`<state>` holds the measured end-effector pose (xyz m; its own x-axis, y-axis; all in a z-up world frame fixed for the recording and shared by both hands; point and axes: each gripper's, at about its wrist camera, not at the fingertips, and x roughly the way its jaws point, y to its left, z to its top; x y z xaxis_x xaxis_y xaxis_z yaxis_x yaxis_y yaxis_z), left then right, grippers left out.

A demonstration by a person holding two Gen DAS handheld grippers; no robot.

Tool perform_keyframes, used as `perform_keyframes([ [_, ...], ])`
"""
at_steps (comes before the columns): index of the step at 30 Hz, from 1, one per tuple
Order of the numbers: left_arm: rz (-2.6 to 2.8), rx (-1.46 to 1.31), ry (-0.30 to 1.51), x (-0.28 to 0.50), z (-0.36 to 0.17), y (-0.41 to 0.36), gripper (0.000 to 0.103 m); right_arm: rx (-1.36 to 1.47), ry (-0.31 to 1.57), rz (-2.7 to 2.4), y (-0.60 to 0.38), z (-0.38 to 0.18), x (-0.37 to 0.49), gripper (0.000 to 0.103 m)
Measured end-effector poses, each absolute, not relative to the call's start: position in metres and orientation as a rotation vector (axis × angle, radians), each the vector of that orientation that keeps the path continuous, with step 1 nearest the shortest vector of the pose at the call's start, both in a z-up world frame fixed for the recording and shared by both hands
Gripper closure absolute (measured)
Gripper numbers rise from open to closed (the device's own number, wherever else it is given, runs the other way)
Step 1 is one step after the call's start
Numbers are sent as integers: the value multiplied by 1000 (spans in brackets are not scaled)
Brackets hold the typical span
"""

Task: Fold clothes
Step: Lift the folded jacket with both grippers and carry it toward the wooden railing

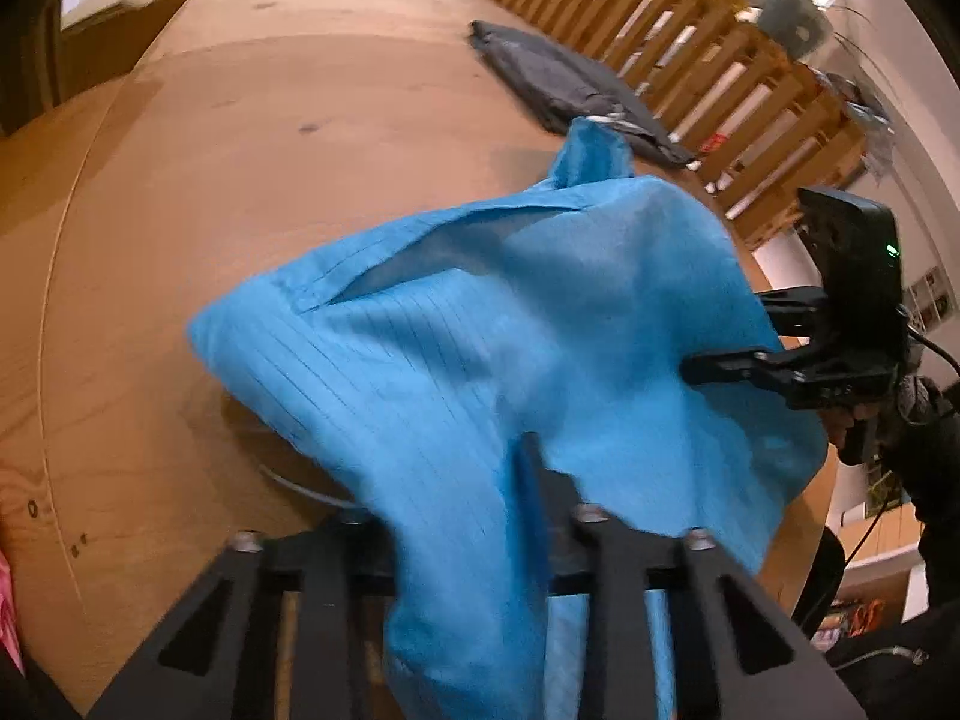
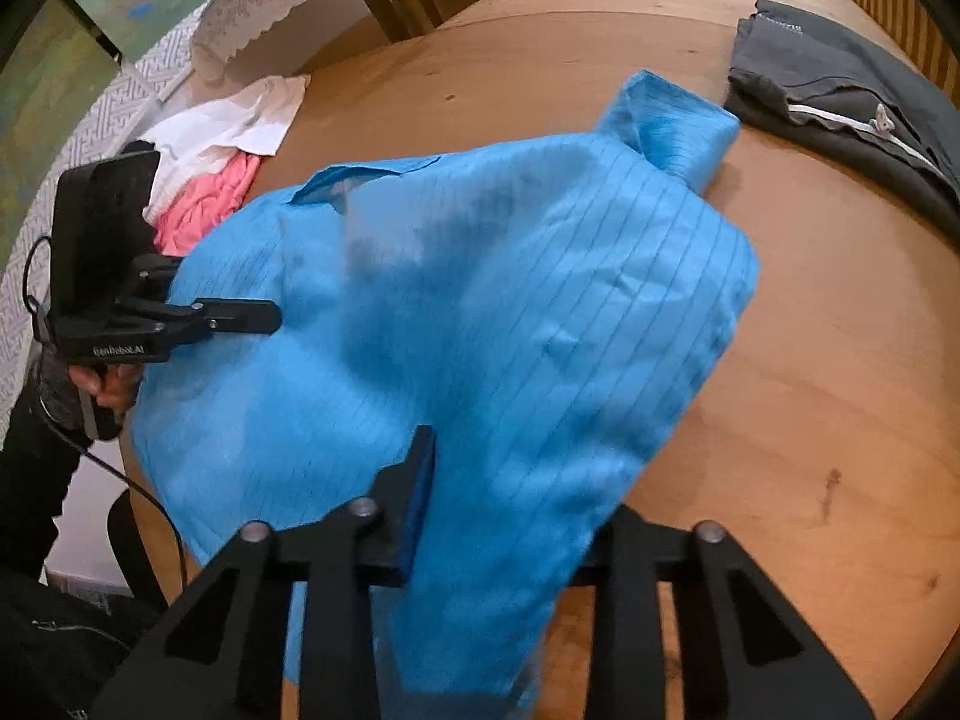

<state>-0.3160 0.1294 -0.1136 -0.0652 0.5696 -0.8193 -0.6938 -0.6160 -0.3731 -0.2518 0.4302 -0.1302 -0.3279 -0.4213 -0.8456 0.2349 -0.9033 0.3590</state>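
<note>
A bright blue garment (image 1: 480, 330) with thin dark stripes hangs lifted above the round wooden table (image 1: 210, 210), and its far end with a cuff or collar (image 2: 672, 120) still touches the wood. My left gripper (image 1: 525, 447) is shut on the garment's near edge, with cloth draped over its fingers. In the right wrist view the left gripper (image 2: 273, 317) pinches the left side of the garment (image 2: 480, 312). My right gripper (image 2: 427, 441) is shut on the near edge too, and it shows at the right of the left wrist view (image 1: 690, 369), clamped on the cloth.
A folded dark grey garment (image 2: 840, 78) lies at the table's far side, close to the blue cuff. Pink and white clothes (image 2: 210, 180) are heaped at the left edge. A slatted wooden railing (image 1: 720, 66) runs behind the table. A person's hand (image 2: 108, 387) holds the left gripper.
</note>
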Motion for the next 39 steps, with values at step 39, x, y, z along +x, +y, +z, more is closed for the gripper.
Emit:
perform_keyframes([
  [39, 1855, -814, 119, -469, 68, 381, 94, 1247, -26, -3000, 628, 73, -390, 87],
])
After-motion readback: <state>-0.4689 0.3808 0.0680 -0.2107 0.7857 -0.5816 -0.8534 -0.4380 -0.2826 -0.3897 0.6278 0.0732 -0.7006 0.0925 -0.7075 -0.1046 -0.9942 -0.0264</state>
